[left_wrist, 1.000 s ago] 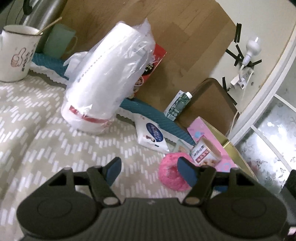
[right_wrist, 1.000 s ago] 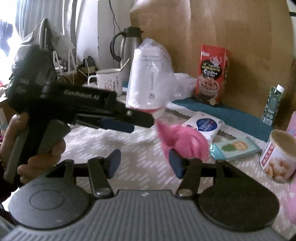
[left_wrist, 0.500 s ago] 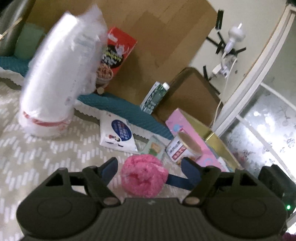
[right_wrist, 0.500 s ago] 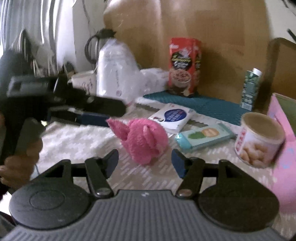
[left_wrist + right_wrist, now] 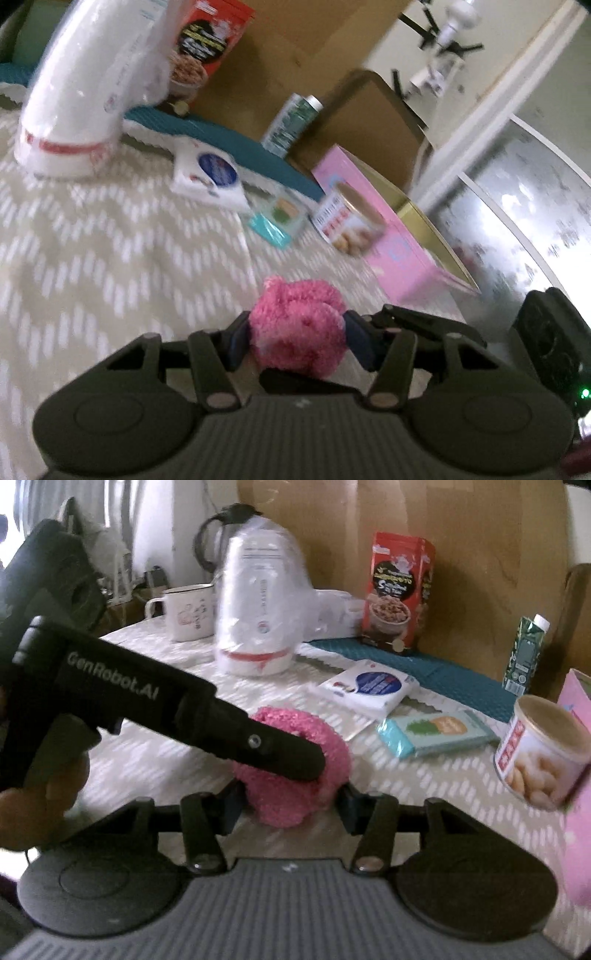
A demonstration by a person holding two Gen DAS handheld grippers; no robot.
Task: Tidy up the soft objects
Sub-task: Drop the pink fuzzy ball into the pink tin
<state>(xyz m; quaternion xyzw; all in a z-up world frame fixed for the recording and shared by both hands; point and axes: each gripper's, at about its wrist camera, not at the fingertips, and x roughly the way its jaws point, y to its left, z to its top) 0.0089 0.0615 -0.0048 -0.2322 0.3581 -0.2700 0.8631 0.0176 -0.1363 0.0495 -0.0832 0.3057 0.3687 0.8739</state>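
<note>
Both closing on pink fluffy ball [image 5: 299, 326]: left claw [image 5: 295, 341] pads touching it, right claw [image 5: 286, 806] too, mid-desk [image 5: 147, 753].

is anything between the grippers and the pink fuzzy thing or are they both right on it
Nothing visible stands in the way. The pink fuzzy thing sits between the closing jaws of the left gripper, and in the right wrist view it also lies between the closing jaws of the right gripper, the left gripper's finger lying across its top.
</note>
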